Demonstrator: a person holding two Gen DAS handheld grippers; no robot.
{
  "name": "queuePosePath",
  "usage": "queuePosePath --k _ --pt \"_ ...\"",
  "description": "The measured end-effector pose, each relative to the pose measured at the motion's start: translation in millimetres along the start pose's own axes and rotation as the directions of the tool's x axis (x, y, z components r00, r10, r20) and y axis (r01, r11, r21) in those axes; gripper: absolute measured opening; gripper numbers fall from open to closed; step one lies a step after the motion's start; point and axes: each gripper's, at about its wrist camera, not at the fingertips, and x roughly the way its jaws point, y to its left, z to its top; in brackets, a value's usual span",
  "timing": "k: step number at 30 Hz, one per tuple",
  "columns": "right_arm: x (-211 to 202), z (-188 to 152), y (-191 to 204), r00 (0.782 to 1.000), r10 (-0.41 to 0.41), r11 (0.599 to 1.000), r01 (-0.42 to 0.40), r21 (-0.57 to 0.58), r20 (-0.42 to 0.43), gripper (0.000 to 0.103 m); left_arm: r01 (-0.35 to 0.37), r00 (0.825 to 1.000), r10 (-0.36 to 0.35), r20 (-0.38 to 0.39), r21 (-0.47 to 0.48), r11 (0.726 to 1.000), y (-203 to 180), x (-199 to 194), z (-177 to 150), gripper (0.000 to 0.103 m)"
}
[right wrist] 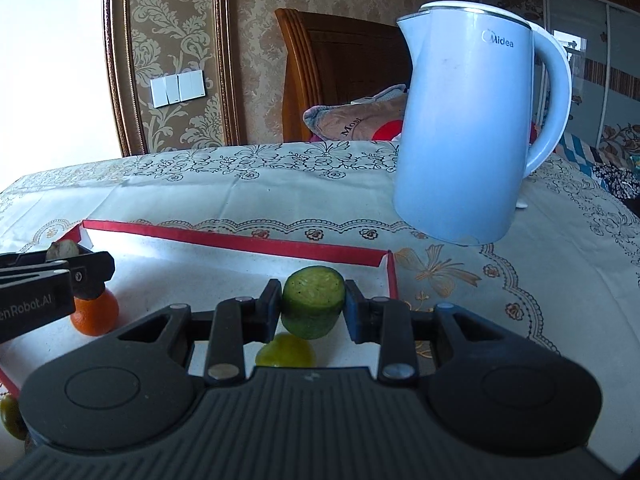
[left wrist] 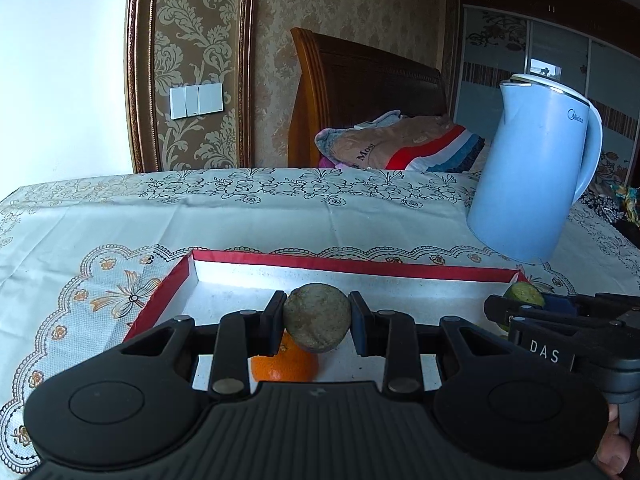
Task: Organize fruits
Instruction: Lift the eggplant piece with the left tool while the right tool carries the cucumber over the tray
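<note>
My left gripper (left wrist: 317, 320) is shut on a brown-grey kiwi (left wrist: 317, 316) and holds it above the red-rimmed tray (left wrist: 340, 266). An orange (left wrist: 285, 364) lies in the tray right under it. My right gripper (right wrist: 313, 307) is shut on a green cut fruit piece (right wrist: 313, 307) over the tray's right part (right wrist: 240, 242). A yellow-green fruit (right wrist: 285, 351) lies in the tray beneath it. The orange (right wrist: 96, 314) and my left gripper (right wrist: 76, 266) show at the left of the right wrist view. The right gripper (left wrist: 516, 308) shows at the right of the left wrist view.
A light blue electric kettle (left wrist: 532, 176) (right wrist: 468, 120) stands on the flowered tablecloth (left wrist: 240, 216) behind the tray's right end. Another yellow-green fruit (right wrist: 10, 416) lies outside the tray at the near left. A bed with folded blankets (left wrist: 400, 144) stands behind the table.
</note>
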Motion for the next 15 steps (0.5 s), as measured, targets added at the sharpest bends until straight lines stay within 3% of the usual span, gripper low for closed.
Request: queuePosePath --k 15 --pt "29.8 7.0 7.8 0.999 0.004 1.0 -0.004 -0.019 -0.052 0.031 -0.017 1.0 0.017 -0.013 0.011 1.0 -1.4 17.0 1.3 0.032"
